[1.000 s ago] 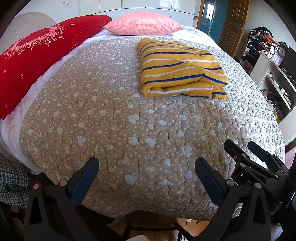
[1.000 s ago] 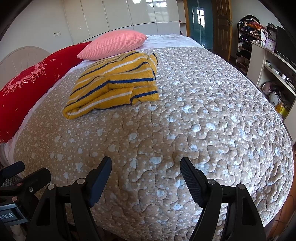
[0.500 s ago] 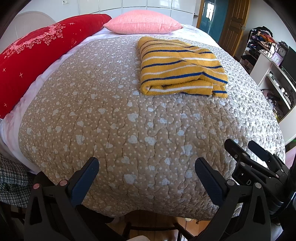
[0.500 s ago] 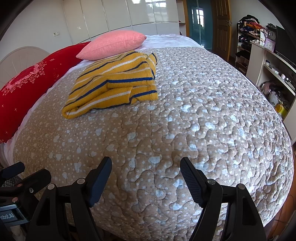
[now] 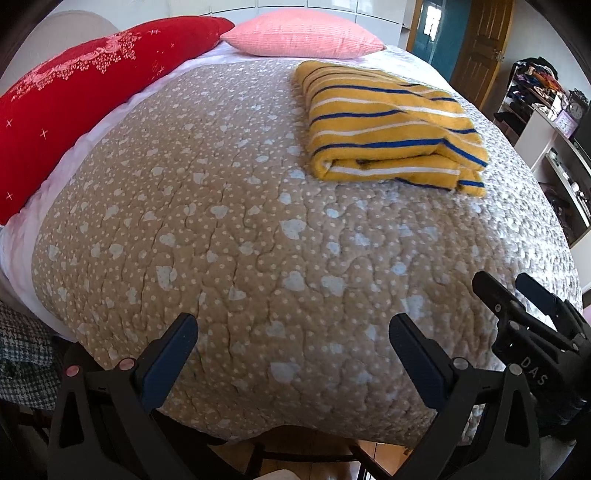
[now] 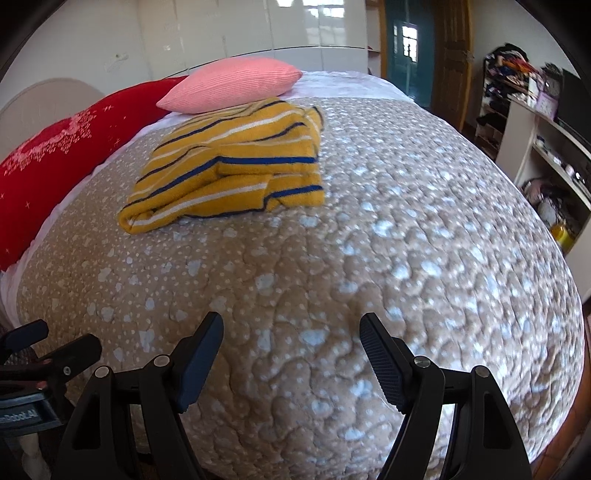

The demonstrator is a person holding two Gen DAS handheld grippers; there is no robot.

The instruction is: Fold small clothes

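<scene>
1. Left wrist view: left gripper [image 5: 291, 354] hanging low at the foot of the bed, jaws spread wide, nothing between them. Yellow striped sweater [image 5: 391, 125] already folded into a neat block, lying far up the quilt [image 5: 229, 229] on the right side, just short of the pink pillow [image 5: 303, 33]. Red pillow [image 5: 85, 96] off along the left edge. Right-hand tool poking in at the lower right, "DAS" readable on its body.

2. Right wrist view: right gripper [image 6: 291, 362] also at the foot end, jaws wide open and empty, well apart from the sweater. A partial label ending in "Robot.AI" showing on the other tool at lower left.

3. Possible trouble: loose sleeve flap at the near corner looks ready to slide out if nudged. Soft quilt could bunch and drag the stack crooked.
</scene>
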